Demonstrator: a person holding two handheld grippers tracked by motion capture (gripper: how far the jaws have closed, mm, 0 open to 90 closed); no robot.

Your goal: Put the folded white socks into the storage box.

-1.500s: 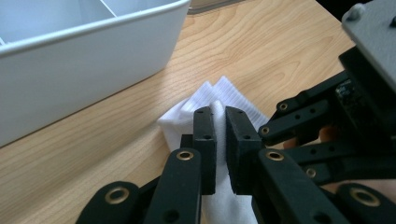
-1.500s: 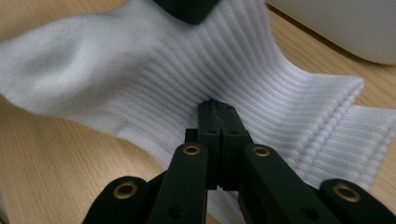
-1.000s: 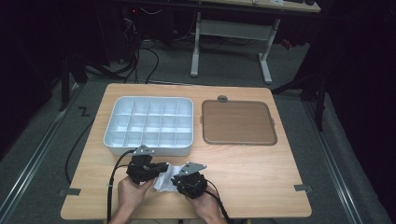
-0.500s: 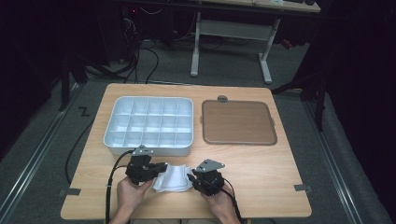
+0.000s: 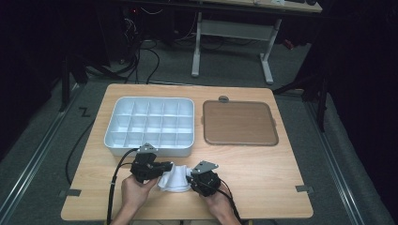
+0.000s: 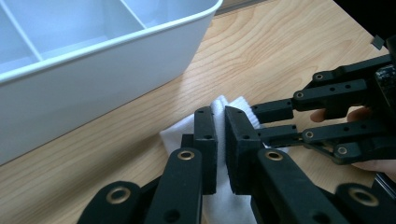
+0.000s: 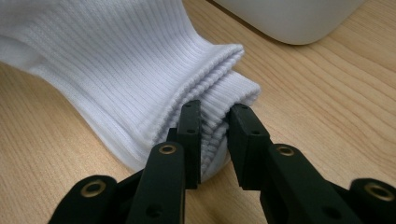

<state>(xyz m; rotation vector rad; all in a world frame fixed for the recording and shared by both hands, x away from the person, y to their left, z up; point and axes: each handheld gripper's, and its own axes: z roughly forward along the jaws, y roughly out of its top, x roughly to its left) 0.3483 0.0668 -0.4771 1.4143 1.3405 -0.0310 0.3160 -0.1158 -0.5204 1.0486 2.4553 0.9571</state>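
A white ribbed sock (image 5: 174, 180) lies bunched on the wooden table (image 5: 263, 164) near its front edge, between my two grippers. My left gripper (image 5: 165, 169) comes at it from the left and is shut on a fold of the sock (image 6: 177, 133); its jaws (image 6: 220, 112) stand almost together. My right gripper (image 5: 190, 180) meets the sock from the right and shows in the left gripper view as well (image 6: 257, 123). Its jaws (image 7: 215, 112) have just been closing and pinch the ribbed cuff (image 7: 116, 60).
A white divided tray (image 5: 150, 150) stands just behind the grippers, its wall close in both gripper views (image 6: 93, 70) (image 7: 289, 18). A brown flat tray (image 5: 239, 123) lies to its right. Cables trail off the front edge. The table's right half has free room.
My right gripper has shifted a little to the right, away from the left one, and the sock between them has spread wider. The left gripper has stayed put.
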